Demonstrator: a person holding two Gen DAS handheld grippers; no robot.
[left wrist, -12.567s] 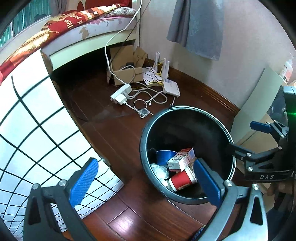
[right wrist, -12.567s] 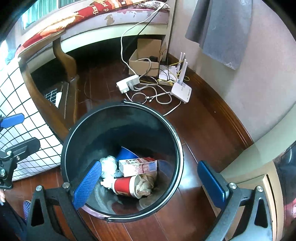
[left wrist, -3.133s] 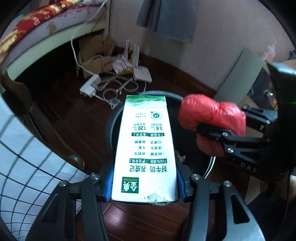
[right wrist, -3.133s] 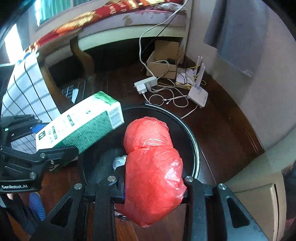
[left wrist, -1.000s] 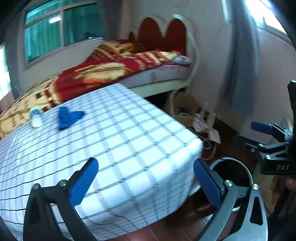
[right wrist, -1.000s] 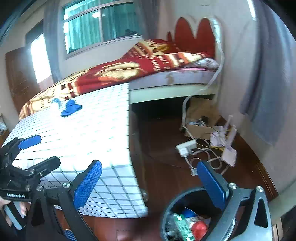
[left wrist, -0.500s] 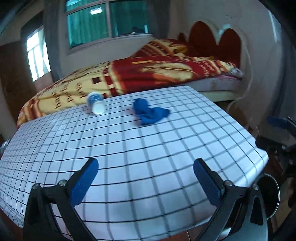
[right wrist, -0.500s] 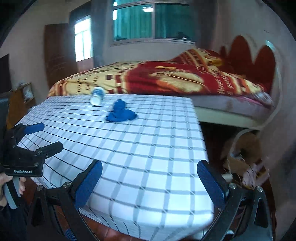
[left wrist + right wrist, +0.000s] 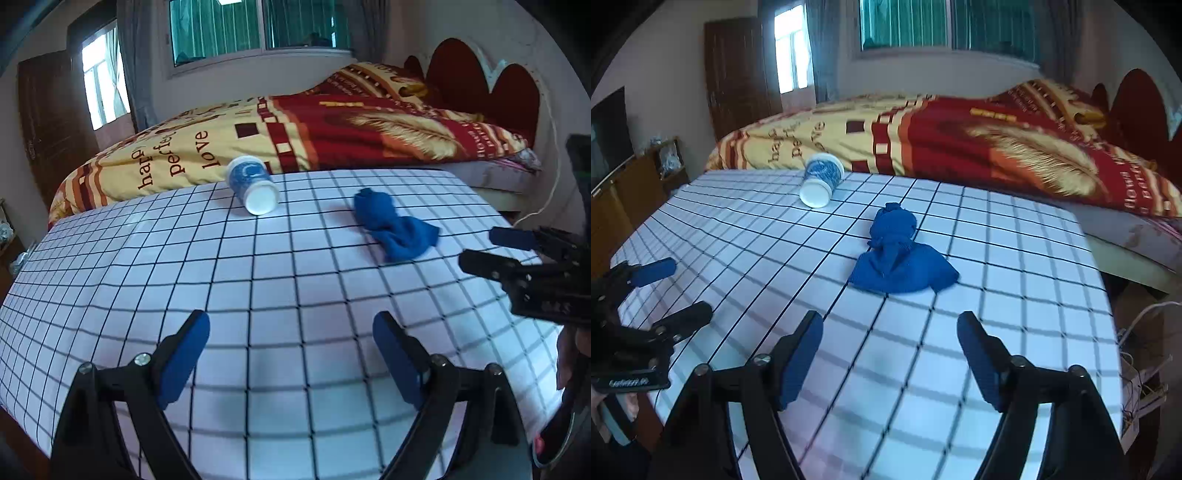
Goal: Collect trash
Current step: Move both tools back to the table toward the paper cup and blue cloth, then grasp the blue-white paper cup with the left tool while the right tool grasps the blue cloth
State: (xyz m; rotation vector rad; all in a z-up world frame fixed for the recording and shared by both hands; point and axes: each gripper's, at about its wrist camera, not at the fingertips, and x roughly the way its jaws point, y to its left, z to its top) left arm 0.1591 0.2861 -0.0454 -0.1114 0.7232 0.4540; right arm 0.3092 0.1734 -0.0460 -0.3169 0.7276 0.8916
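I see a blue and white paper cup lying on its side, far ahead of my fingers, near the far edge of the checked tablecloth. A crumpled blue cloth lies closer, straight ahead of my right gripper and ahead and to the right of my left gripper. Both grippers hang over the cloth-covered table with fingers spread wide, holding nothing. Behind the table is a bed with a red and yellow blanket.
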